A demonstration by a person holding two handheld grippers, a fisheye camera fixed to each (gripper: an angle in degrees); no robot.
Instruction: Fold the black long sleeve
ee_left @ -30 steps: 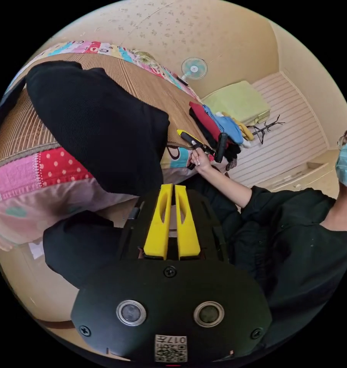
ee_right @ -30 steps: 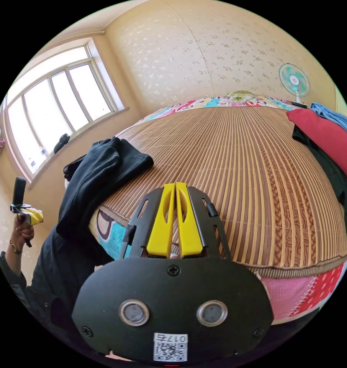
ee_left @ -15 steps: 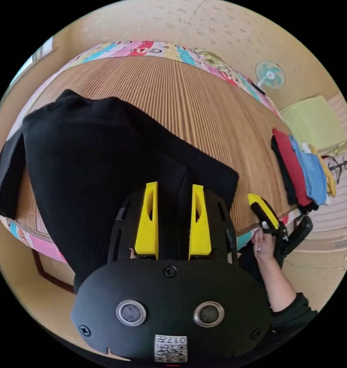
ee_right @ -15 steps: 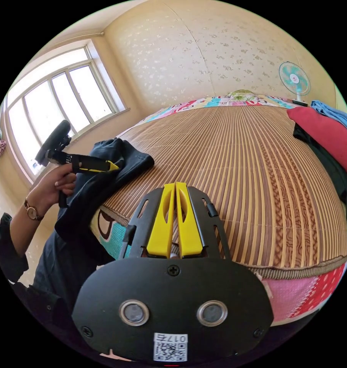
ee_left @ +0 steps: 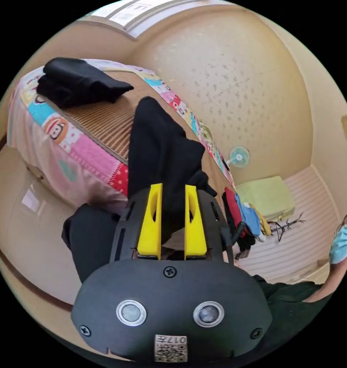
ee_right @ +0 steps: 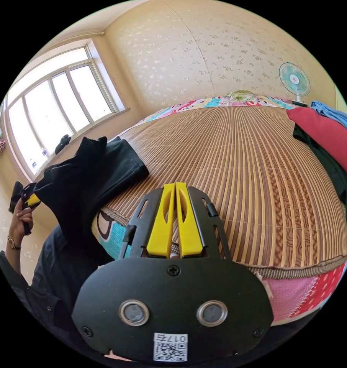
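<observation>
The black long sleeve [ee_left: 162, 153] runs up from between my left gripper's [ee_left: 173, 188] yellow jaws, which are shut on a bunch of it. In the right gripper view the left gripper [ee_right: 30, 199] holds the long sleeve [ee_right: 77, 180] raised off the bed's near-left corner, while the garment's other end still lies on the bamboo mat [ee_right: 238, 172]. My right gripper [ee_right: 175, 188] is shut with nothing in it and hovers over the mat's near edge.
A second dark folded garment [ee_left: 77, 80] lies on a far corner of the bed. A stack of red, blue and dark clothes [ee_right: 326, 138] sits on the mat's right side. A fan [ee_right: 294, 80] stands behind the bed, and a window [ee_right: 54, 103] is on the left.
My left gripper's jaws have narrowed onto the black long sleeve and lifted it off the mat toward the bed's edge. The right gripper has stayed put.
</observation>
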